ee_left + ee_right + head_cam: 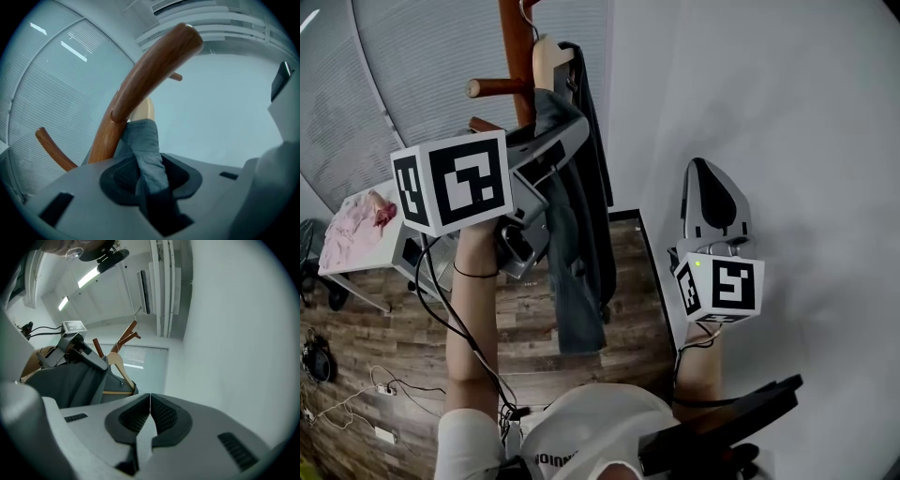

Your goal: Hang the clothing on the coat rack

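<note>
Limp garment (pixel 146 152), likely best held at the shoulder, is straddled by parted jaws of the left gripper (pixel 151 178); right gripper (pixel 149 417) is closed, empty.

A pink cloth (pixel 358 223) lies on the white table (pixel 382 247), left.

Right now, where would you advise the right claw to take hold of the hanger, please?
Probably the hanger at its bare wooden top, coming from the right: the wood shows uncovered there, facing the right claw, while the rack and left claw crowd the other side.
</note>
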Motion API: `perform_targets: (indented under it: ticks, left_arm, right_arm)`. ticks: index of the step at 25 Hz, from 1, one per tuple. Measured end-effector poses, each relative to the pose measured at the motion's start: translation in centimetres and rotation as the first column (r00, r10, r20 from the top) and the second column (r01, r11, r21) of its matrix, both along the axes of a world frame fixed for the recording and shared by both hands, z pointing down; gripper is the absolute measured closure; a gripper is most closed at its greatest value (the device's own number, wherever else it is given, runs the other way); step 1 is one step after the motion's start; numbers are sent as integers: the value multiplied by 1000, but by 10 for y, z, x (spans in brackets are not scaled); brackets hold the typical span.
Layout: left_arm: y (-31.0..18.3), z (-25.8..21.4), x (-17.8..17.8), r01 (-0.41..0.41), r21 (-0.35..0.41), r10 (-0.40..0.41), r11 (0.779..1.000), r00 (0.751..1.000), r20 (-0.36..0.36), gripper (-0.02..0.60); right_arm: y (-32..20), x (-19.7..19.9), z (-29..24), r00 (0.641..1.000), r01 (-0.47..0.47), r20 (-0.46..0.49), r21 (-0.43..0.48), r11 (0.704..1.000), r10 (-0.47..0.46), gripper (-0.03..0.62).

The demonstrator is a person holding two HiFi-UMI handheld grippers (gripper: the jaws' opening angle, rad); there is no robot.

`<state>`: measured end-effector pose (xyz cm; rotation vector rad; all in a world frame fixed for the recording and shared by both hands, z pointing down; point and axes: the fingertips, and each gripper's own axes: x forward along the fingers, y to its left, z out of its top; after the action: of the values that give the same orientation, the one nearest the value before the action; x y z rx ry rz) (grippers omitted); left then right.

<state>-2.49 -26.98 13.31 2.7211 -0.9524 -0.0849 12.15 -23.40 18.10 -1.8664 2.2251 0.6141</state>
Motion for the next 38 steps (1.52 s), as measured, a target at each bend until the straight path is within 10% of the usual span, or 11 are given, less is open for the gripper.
perform_targets:
  ticks: [38]
  left_arm:
    - [31,-11,-13,48,133,-36,990,995,-90,334]
  right_arm:
    - [8,-14,12,1000,31,-2,-36,999,-31,572]
